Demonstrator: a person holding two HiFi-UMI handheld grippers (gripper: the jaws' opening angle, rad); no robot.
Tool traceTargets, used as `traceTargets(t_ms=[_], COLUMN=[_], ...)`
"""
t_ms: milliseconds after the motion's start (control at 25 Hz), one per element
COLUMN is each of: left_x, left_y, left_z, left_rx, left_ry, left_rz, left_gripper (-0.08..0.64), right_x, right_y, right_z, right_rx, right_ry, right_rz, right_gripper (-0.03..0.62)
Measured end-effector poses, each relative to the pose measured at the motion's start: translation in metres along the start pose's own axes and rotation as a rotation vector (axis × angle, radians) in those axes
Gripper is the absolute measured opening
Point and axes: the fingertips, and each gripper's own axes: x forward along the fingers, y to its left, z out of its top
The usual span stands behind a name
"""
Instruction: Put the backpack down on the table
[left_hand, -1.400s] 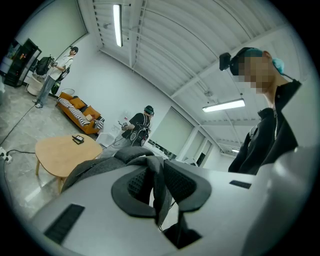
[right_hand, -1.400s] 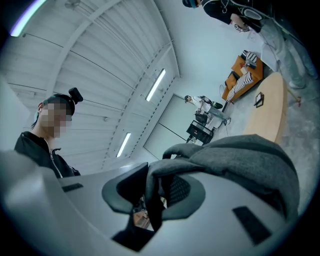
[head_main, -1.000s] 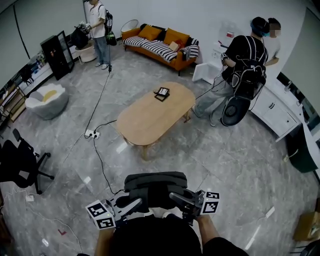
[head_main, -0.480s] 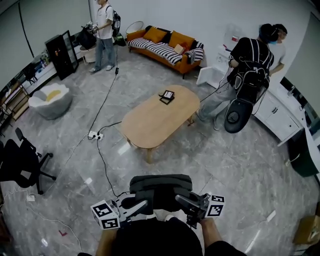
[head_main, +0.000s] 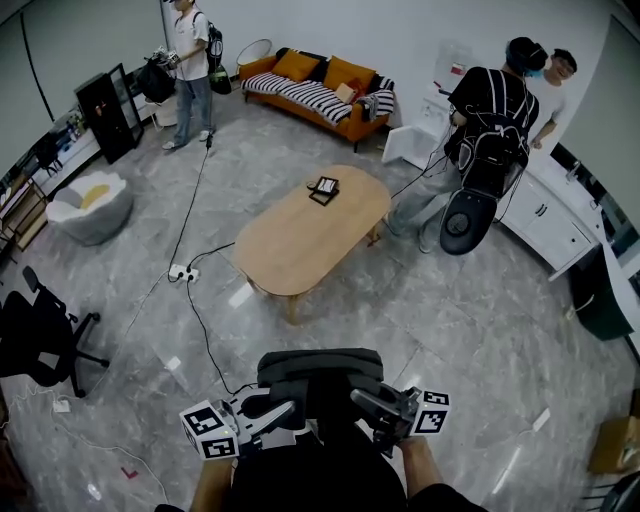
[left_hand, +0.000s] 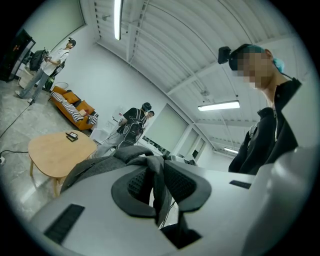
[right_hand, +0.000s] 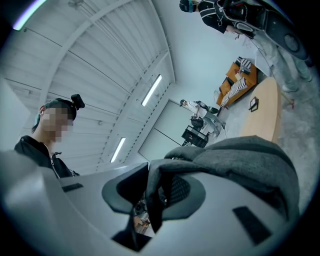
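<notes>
Head view: the grey backpack hangs before the person, well apart from the wooden worktop. The left gripper and right gripper jaws each pinch a fold of its upper fabric; being soft, it will likely sag.

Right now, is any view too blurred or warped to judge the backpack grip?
Head view: sharp, fisheye-bent edges, glare patches on the floor. Left gripper view: dark rounded corners, backpack fabric crisp between the jaws. Right gripper view: bluish cast, equally crisp.

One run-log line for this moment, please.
left gripper: shut on backpack | right gripper: shut on backpack | table: ahead, backpack not on it
</notes>
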Motion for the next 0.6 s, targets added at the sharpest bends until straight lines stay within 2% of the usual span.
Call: traceTargets(t_ms=[200,400,600], left_x=[0.012,0.021,0.038], left_y=[0.000,0.012,0.028], left_z=[0.001,0.020,0.027], left_rx=[0.001,-0.063,-0.033], left_ry=[0.018,-0.084,-0.023], left_rz=[-0.026,-0.056,-0.042], left_gripper=[0.063,0.054,0.052], right_x=[-0.005,-0.003,0.001], right_y=[-0.003,-0.008,-0.030], right_z=[0.011,0.023,0.041], right_rx=[-0.025,-0.023,0.007], right_ry=[-0.013,-0.003,-0.029], right_rz=[-0.021,0.046,0.037], right_gripper=[0.066,0.051,0.051])
